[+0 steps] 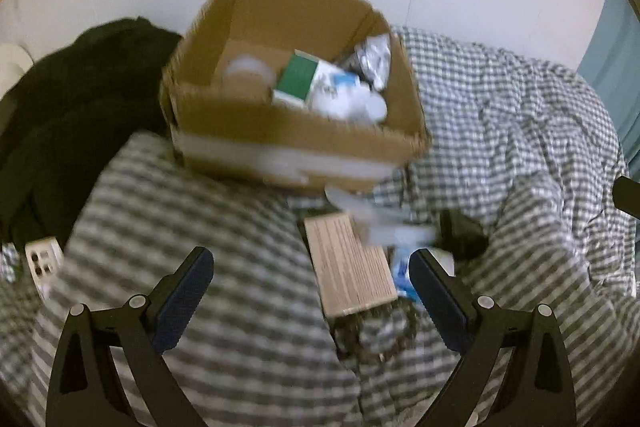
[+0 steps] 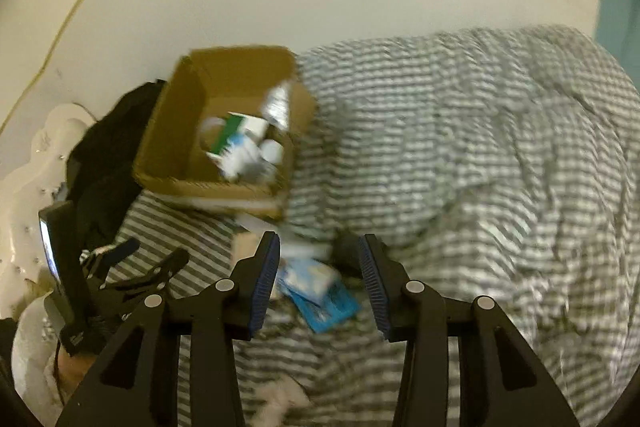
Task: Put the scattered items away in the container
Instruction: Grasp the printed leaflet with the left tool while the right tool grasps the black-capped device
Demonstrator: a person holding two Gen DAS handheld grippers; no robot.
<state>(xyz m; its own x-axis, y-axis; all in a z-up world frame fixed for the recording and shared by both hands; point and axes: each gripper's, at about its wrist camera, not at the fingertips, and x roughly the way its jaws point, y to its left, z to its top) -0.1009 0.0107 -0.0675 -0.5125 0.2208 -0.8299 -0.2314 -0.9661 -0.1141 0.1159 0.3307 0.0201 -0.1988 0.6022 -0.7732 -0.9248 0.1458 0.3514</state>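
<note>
Empty-jawed, both grippers, left [image 1: 312, 267] and right [image 2: 318, 281], hang spread over loose packets [image 2: 320, 291]; next comes pinching one for the cardboard box [image 1: 224, 119].

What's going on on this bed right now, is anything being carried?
Nothing is being carried. The left gripper and right gripper are both open and empty above the grey checked bedding. The brown cardboard box already holds a green-and-white carton, among other blurred items. In front of it, a flat beige printed box and a blue packet lie loose on the bed.
</note>
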